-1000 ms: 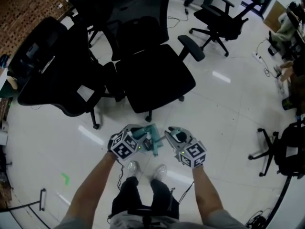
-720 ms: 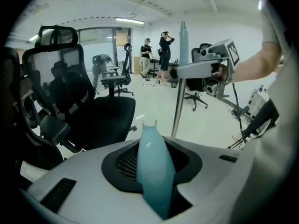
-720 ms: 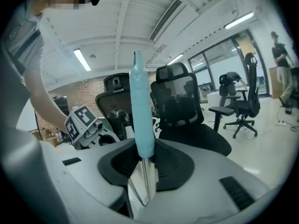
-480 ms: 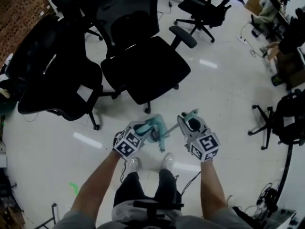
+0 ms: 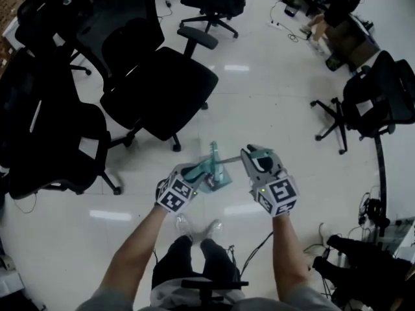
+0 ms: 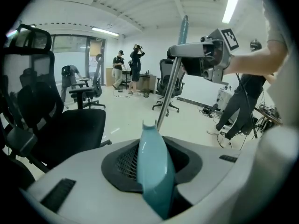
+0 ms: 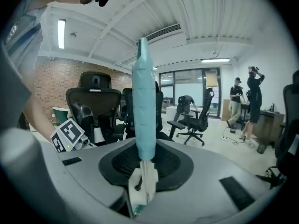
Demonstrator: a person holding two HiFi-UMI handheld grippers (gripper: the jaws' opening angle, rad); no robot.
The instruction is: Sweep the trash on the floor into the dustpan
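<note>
In the head view my left gripper [image 5: 194,175] is shut on the teal handle of the dustpan [image 5: 213,171], held in front of the person's legs. In the left gripper view that teal handle [image 6: 154,168] sits between the jaws. My right gripper [image 5: 251,155] is shut on the broom, gripping its teal handle [image 7: 142,106], which stands upright in the right gripper view with a white tag [image 7: 143,183] at its base. The broom's metal rod [image 6: 167,97] runs down from the right gripper [image 6: 204,59] in the left gripper view. No trash shows on the floor.
Black office chairs [image 5: 152,86] crowd the floor ahead and to the left. More chairs [image 5: 376,102] stand at the right, with cables [image 5: 373,206] on the white floor. People stand far off by desks [image 6: 135,71]. The person's shoes [image 5: 194,229] are just below the grippers.
The head view has swung, so the chairs slid up and left. My right gripper rose with the broom. A green scrap on the floor at lower left went out of view.
</note>
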